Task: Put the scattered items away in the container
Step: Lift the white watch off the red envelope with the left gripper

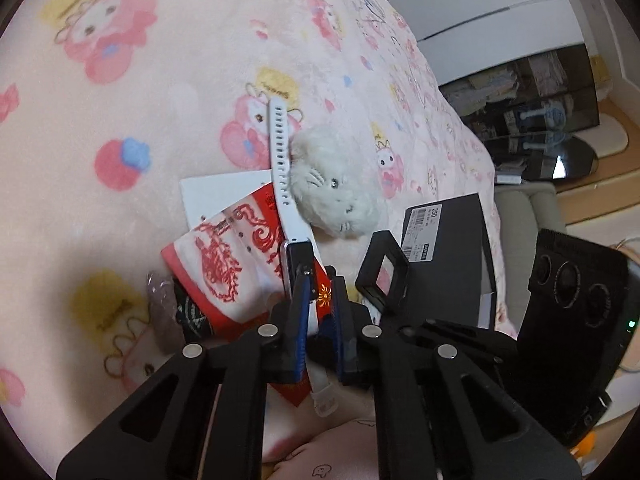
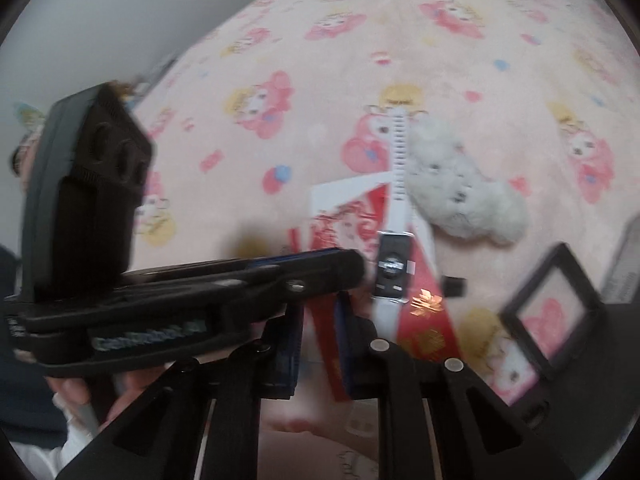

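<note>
White-strapped watch [image 2: 394, 264] lies on top of a red paper packet [image 2: 424, 312] on the fleecy cartoon-print blanket [image 1: 120, 140]. Its long axis runs straight away from both grippers, one perforated rubbery strap stretching off beside the fluffy white plush toy [image 1: 336, 196] and the other trailing back under the fingers. The left gripper [image 1: 316, 280] is the nearer. From the right wrist its tip sits just beside the left edge of the glossy black watch case, jaws closed flat together; I cannot tell whether they pinch anything, though red paper and a bit of strap show around them. The right gripper [image 2: 320, 304] points steeply down at the packet's near end, jaws a narrow gap apart with a strip of red paper showing between them; blur hides whether the pads press it.

To my eye the container is the black cardboard box [image 1: 444, 256] with a white label, off to the left gripper's right, past a small hollow square black frame [image 1: 382, 268]. So a pick would have to travel sideways, not forward. The strap looks floppy, the packet thin and slippery.
</note>
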`<act>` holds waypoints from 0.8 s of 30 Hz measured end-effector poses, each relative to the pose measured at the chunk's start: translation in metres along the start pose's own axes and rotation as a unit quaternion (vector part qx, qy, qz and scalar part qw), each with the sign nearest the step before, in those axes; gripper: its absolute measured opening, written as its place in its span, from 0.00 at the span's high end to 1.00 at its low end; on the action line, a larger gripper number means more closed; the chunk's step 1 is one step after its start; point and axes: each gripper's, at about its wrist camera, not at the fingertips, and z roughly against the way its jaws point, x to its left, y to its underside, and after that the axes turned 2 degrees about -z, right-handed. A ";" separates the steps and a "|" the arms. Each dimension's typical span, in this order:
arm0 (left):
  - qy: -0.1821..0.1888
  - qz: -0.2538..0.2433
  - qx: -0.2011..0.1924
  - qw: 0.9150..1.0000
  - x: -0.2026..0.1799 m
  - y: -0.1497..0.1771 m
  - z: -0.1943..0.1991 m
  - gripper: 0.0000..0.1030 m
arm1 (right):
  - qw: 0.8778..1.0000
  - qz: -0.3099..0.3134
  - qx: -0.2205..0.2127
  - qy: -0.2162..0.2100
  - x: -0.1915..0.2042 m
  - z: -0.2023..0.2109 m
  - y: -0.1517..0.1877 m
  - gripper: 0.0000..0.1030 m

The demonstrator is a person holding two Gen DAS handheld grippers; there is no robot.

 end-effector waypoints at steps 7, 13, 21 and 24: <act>-0.015 0.027 0.013 0.999 0.027 0.018 0.001 0.75 | 0.996 -0.017 0.051 0.073 -0.024 -0.022 0.000 0.68; -0.014 0.037 0.005 0.999 0.030 0.015 0.003 0.73 | 0.993 0.047 0.058 0.090 -0.009 -0.044 -0.010 0.76; 0.008 0.051 0.010 0.999 0.021 -0.006 -0.013 0.51 | 0.999 0.031 0.021 0.000 -0.016 -0.032 -0.014 0.88; 0.012 0.040 0.021 0.999 0.014 -0.010 -0.024 0.52 | 0.999 0.027 0.010 -0.025 -0.018 -0.027 -0.014 0.91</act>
